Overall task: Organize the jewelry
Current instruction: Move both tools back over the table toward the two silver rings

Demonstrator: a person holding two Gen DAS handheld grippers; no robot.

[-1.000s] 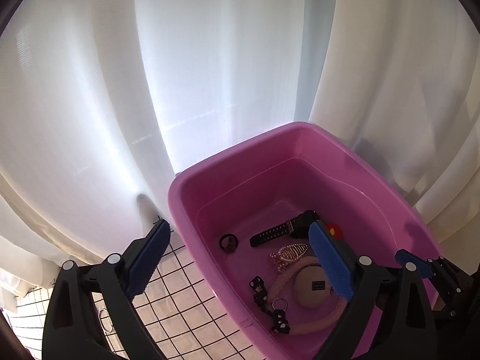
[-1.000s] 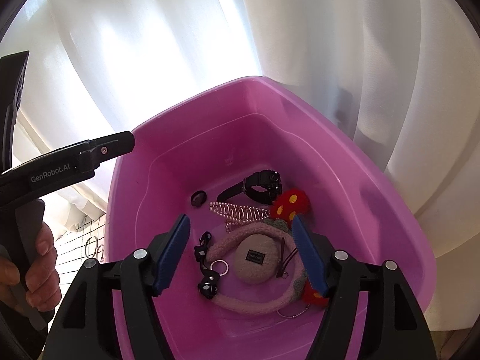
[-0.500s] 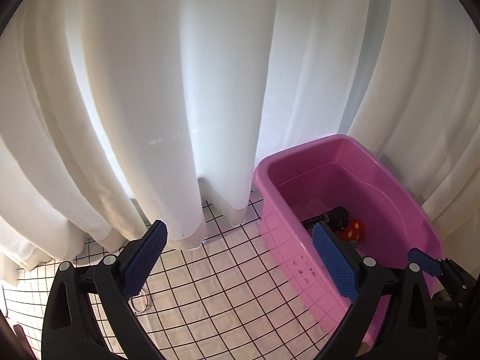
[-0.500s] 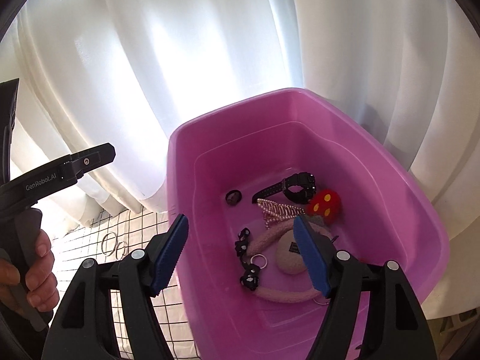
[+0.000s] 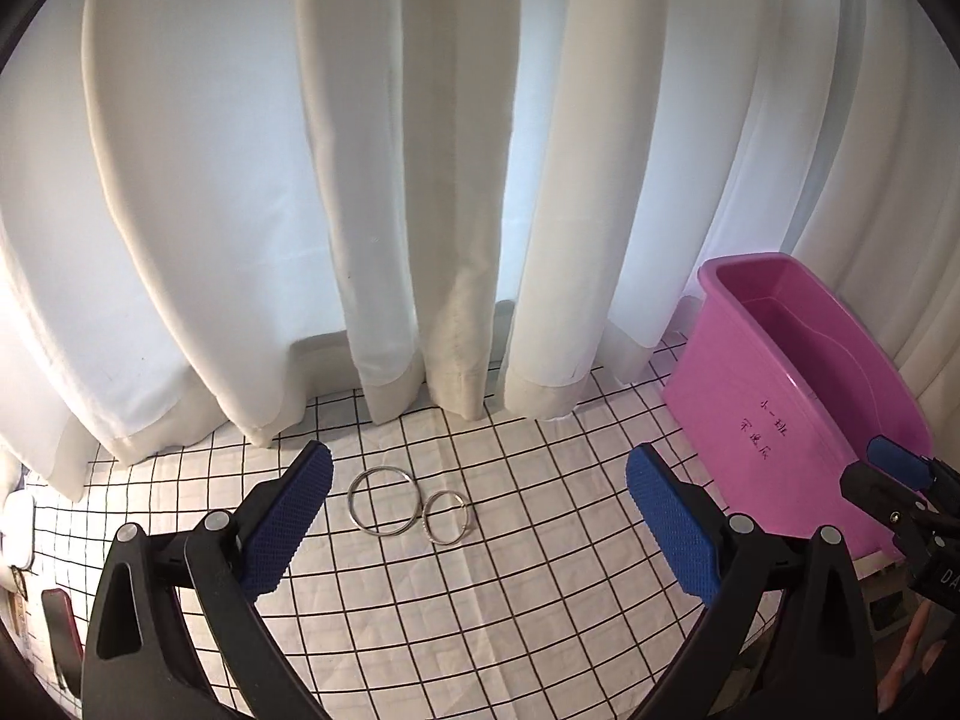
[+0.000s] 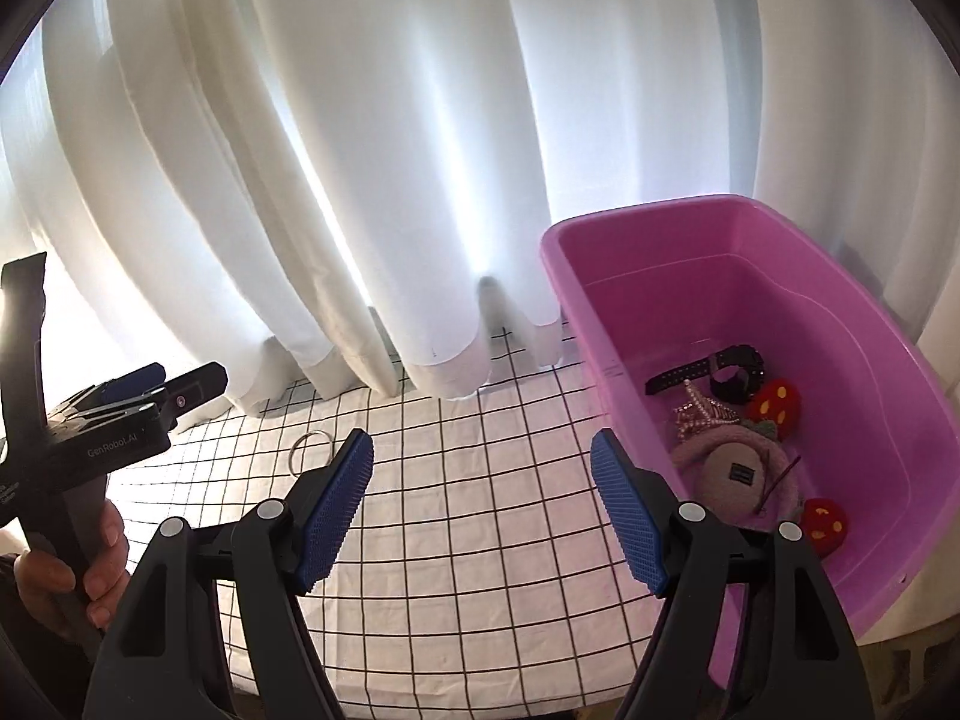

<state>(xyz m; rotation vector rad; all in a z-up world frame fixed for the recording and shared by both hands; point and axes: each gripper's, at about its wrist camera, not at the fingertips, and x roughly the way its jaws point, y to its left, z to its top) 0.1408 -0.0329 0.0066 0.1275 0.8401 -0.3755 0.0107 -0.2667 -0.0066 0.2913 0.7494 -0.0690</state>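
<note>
Left wrist view. The left gripper (image 5: 477, 513) is pointing down at a white cloth with a black grid (image 5: 540, 588), its blue pads standing wide apart with nothing between them. Two silver bangles are lying flat on the cloth ahead of the gap: a larger bangle (image 5: 382, 500) and a smaller bangle (image 5: 447, 516), side by side and touching or very nearly so. A pink tub (image 5: 780, 414) is sitting on the cloth well to the right of the bangles, with handwritten marks on its near wall; from this angle only its bare inner wall is showing, so its contents cannot be told. The tip of the right gripper (image 5: 900, 480) is entering at the right edge, in front of the tub. White curtains (image 5: 420, 180) are hanging behind the cloth, their hems resting on it.

Right wrist view. The right gripper (image 6: 483, 501) is hanging over the grid cloth (image 6: 480, 540) just left of the pink tub (image 6: 852, 312); its jaws are opening, and nothing is lying between them. The tub is holding a black wristwatch (image 6: 720, 373), a pearl hair clip (image 6: 699, 414), a fuzzy pink headband with a round patch (image 6: 732, 471) and two red pieces with yellow dots (image 6: 777, 399). One bangle (image 6: 307, 447) is showing on the cloth far left of the tub, partly hidden by the left pad. A hand (image 6: 66, 570) is gripping the handle of the left gripper (image 6: 150, 384) at the left edge.
</note>
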